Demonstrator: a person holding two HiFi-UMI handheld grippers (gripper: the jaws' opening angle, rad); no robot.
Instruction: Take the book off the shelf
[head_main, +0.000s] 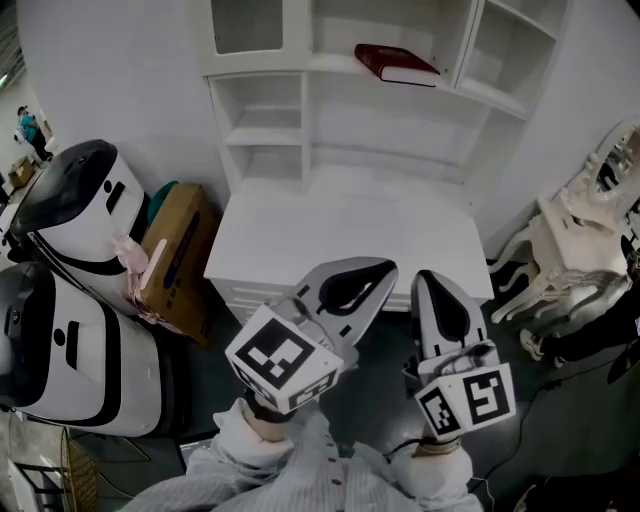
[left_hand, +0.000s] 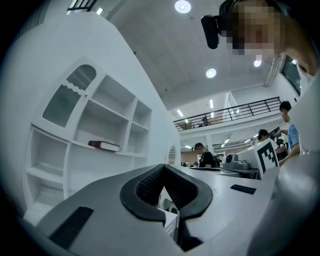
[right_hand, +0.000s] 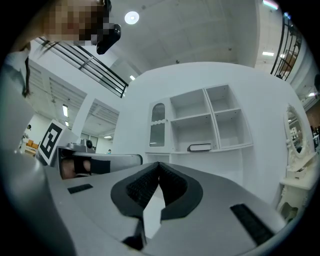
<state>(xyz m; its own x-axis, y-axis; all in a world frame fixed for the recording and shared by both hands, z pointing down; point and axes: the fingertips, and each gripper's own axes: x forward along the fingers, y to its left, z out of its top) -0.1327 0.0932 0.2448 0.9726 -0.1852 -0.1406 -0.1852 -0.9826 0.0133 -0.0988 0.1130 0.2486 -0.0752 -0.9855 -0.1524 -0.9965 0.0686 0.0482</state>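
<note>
From the head view, my left gripper (head_main: 383, 268) and right gripper (head_main: 428, 279) are both closed and empty, short of the white desk (head_main: 300, 240). The only print I can make out is the square black markers on their cubes. The dark red book (head_main: 396, 63) lies flat on the shelf (head_main: 330, 62), long axis left to right along the board.

In the left gripper view, the jaws meet on nothing, and the book (left_hand: 104, 145) lies flat, well ahead.

In the right gripper view, the jaws are likewise together, and the book (right_hand: 200, 147) lies lengthwise along its board.

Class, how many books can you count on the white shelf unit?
1. The dark red book lies flat on the wide middle shelf of the white shelf unit. Its closed door could hide others.
</note>
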